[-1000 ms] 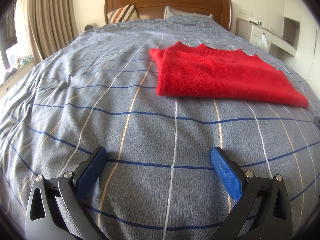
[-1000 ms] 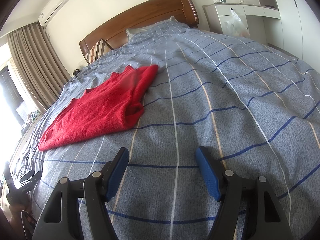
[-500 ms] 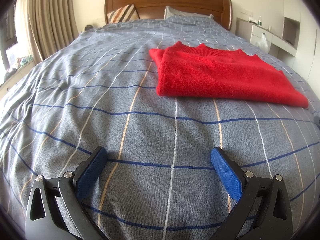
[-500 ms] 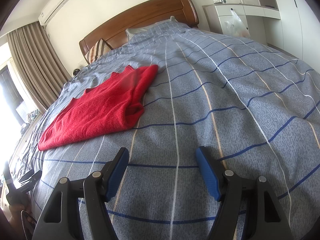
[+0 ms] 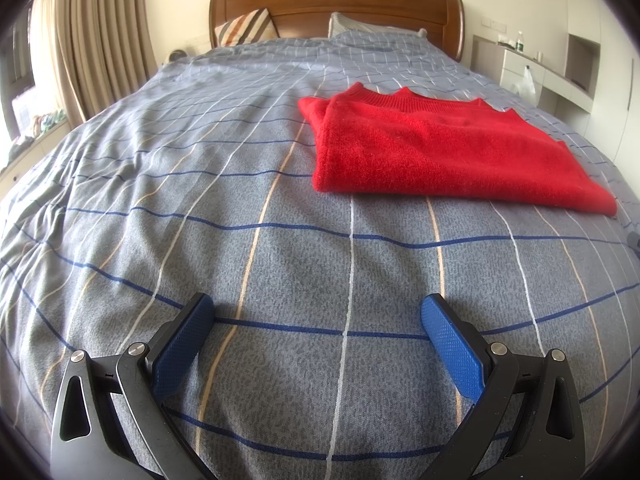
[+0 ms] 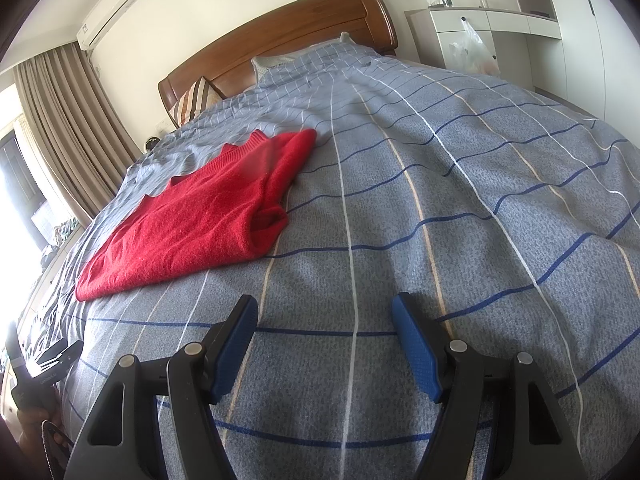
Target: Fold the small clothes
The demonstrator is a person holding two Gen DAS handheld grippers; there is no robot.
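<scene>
Red sweater (image 5: 448,152) lies flat on bedspread (image 5: 200,208), partly folded into long band, mid-bed, offset toward cabinet-side edge, well short of headboard (image 5: 336,8). Left gripper (image 5: 316,320) jaws wide apart, nothing between, hovering over bare bedspread near foot edge. Right gripper (image 6: 324,320) same: jaws spread, empty, sweater ahead and well apart. Judgement: next fold pending. Do well: bring both grippers to one short end, pinch all layers at corners, lift low, carry across evenly, align edges, release flat without dragging bedspread.
</scene>
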